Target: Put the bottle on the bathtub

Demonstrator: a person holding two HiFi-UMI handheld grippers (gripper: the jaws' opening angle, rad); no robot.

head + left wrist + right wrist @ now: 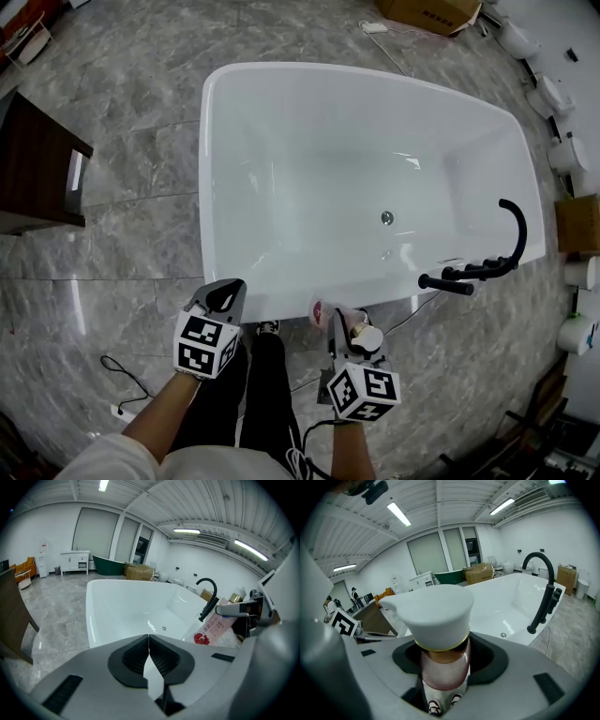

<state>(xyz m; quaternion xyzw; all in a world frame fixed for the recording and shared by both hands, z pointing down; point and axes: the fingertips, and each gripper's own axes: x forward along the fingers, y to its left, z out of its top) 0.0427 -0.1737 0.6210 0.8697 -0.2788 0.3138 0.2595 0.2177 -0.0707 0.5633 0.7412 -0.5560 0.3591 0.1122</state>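
The right gripper (343,317) clamps the pink bottle (440,634) (white pump cap) by the near rim of the bathtub (281,141) — the left gripper (228,292), alongside, is closed and empty.

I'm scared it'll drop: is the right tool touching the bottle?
Touching. The right gripper view shows the right tool closed on the bottle, with its dark pads pressed against both sides.

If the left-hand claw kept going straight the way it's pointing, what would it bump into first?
Probably the white bathtub: the left gripper aims down over its near rim into the basin. Rim or inner wall first, I can't tell.
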